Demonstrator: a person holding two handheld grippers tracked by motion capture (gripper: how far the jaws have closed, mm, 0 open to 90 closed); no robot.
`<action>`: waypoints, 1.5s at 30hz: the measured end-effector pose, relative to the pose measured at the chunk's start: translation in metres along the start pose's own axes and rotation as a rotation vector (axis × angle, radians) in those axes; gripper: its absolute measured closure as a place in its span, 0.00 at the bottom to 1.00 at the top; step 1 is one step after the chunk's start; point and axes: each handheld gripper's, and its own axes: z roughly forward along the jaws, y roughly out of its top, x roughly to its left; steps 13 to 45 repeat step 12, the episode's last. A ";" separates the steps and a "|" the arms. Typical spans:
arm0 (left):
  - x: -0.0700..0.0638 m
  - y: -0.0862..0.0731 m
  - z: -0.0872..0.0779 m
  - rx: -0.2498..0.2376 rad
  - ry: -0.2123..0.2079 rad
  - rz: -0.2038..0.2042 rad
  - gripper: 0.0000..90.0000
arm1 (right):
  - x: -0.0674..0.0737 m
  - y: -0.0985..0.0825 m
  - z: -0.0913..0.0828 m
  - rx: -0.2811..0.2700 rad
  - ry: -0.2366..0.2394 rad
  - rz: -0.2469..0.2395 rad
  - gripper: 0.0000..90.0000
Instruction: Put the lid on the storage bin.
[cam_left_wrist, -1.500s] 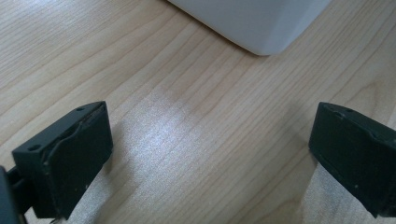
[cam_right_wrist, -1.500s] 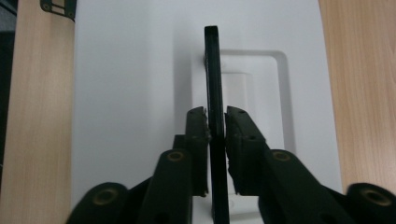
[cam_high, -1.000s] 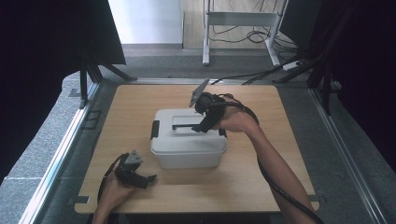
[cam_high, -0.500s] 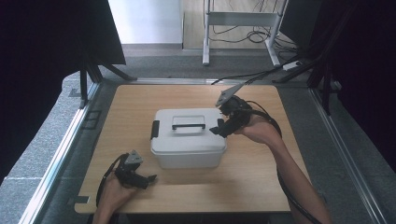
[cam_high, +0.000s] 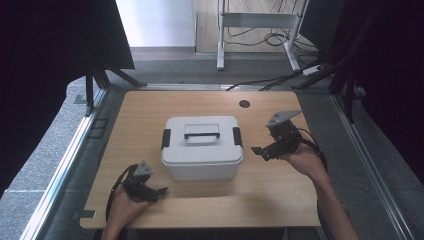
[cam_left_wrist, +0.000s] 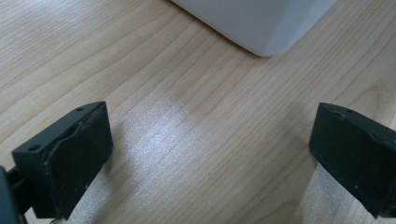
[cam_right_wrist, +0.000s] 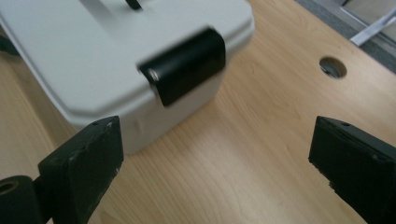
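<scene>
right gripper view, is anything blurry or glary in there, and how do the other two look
Right gripper view: the black latch and white box are smeared by motion blur, while the wooden table stays fairly sharp. Left gripper view: a pale patch of glare lies on the table. High view: evenly lit table, dark surroundings at both sides.

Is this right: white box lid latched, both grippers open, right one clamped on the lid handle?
Not quite. The right gripper is off the lid handle, open beside the white box by its right latch, per the high view. The left gripper is open too.
</scene>
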 end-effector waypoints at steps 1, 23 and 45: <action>0.000 0.000 0.000 -0.001 0.001 0.000 0.00 | -0.001 -0.007 0.001 -0.002 -0.007 0.014 0.03; 0.000 0.000 0.000 0.001 0.005 -0.001 0.00 | -0.001 -0.078 0.033 0.037 0.015 0.100 0.02; 0.000 0.000 0.000 0.001 0.005 -0.001 0.00 | -0.001 -0.078 0.033 0.037 0.015 0.100 0.02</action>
